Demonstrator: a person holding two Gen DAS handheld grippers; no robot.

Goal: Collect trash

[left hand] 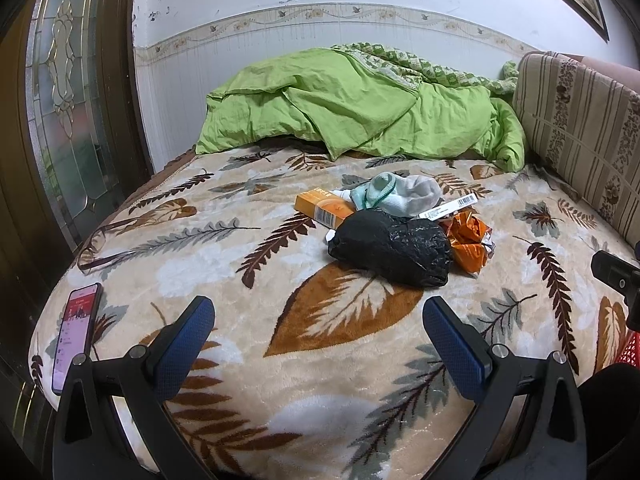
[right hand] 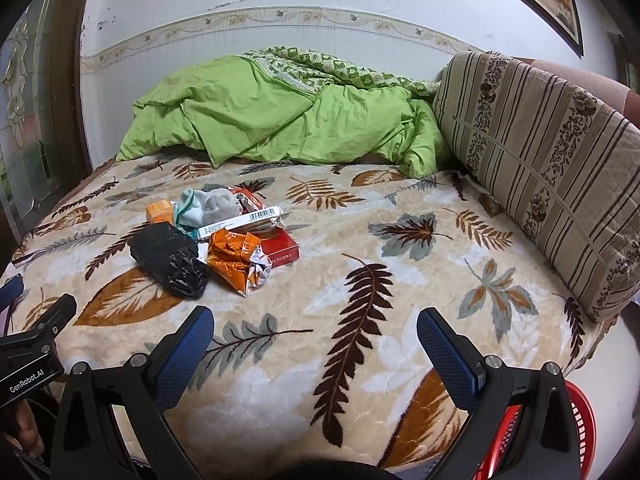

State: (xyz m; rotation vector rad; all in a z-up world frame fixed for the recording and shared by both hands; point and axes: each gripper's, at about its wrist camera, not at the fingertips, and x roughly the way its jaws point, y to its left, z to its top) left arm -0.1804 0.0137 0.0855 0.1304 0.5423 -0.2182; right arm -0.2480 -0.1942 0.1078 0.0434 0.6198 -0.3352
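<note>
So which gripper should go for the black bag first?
Left, probably. The black bag lies nearly straight ahead of the open left gripper; from the open right gripper it sits off to the left.

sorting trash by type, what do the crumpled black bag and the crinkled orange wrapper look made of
Crumpled black bag: thin plastic film, probably; glossy wrinkles catch the light. Crinkled orange wrapper: seemingly foil-lined plastic; sharp creases, silvery-white inner side showing.

A bed covered by a beige leaf-patterned plush blanket (left hand: 200,240) was seen ahead, backed by a white wall with a floral border strip (left hand: 360,16); a dark wooden stained-glass door (left hand: 68,92) was seen leftward.
</note>
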